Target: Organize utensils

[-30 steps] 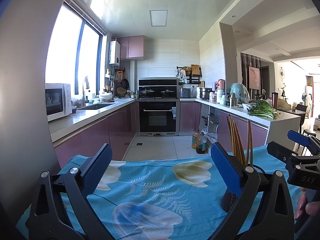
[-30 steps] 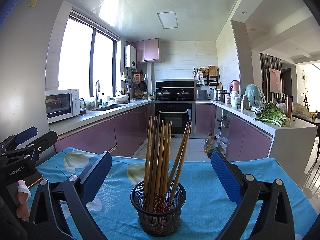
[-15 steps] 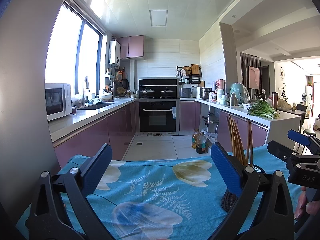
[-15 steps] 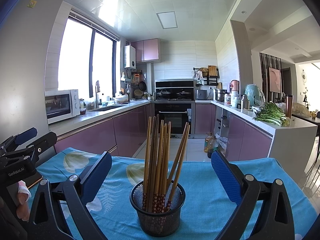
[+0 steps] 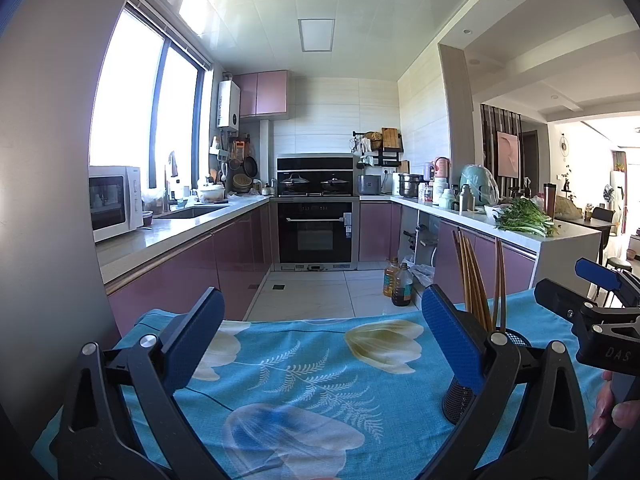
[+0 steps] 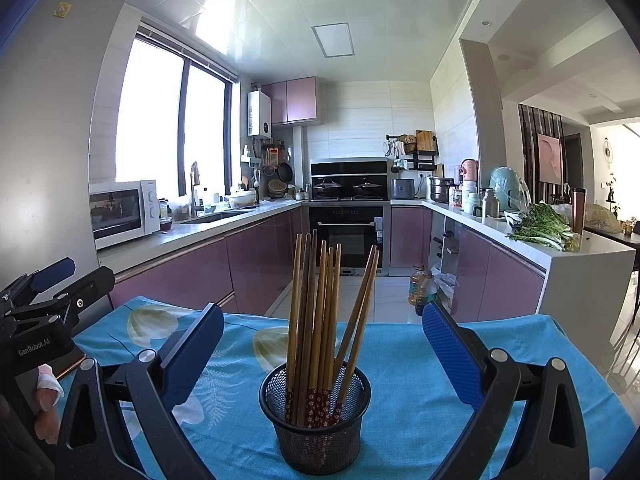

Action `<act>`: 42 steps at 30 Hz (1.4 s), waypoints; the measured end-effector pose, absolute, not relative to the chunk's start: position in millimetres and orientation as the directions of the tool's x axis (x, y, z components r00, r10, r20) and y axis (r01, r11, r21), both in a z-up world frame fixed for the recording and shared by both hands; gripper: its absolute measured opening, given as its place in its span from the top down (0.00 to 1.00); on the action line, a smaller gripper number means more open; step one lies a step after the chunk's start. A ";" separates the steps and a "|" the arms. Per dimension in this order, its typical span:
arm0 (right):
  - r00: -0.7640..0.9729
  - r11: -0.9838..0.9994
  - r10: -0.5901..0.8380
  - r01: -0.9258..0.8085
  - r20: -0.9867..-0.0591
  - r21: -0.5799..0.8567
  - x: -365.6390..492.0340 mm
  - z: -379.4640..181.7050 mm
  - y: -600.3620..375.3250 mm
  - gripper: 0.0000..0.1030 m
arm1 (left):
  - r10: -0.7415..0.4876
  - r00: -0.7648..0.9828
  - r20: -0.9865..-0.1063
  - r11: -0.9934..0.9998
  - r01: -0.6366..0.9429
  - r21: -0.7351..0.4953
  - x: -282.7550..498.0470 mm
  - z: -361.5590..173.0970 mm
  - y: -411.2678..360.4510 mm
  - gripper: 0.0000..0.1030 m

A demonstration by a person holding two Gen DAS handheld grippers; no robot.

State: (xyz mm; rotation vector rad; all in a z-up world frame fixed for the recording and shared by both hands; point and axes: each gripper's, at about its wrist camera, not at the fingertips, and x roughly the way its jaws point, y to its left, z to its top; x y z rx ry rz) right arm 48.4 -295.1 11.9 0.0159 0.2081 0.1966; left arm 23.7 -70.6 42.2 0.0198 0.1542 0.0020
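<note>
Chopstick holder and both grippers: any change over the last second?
Nothing visibly changed. The mesh holder with its chopsticks stands in the same spot on the blue floral cloth. The right gripper and left gripper both stay with jaws wide open, holding nothing.

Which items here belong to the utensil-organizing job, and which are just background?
Job: chopsticks; black mesh holder; right gripper, open around them; left gripper, open over bare cloth.

Background: floral tablecloth; microwave; leafy greens; oil bottles.
</note>
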 end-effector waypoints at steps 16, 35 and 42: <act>0.959 0.980 0.197 -0.193 -0.204 0.040 49.2 13.0 -294.1 0.07 | 0.003 0.988 -0.155 1.000 0.000 0.019 23.9 42.2 -70.8 0.06; 0.959 0.981 0.195 -0.190 -0.205 0.044 50.7 13.5 -295.7 0.07 | 0.003 0.988 -0.155 1.000 0.000 0.019 24.3 40.9 -71.8 0.06; 0.959 0.981 0.195 -0.190 -0.206 0.045 50.7 13.4 -295.9 0.07 | 0.003 0.988 -0.155 1.000 0.000 0.019 24.9 41.5 -71.2 0.06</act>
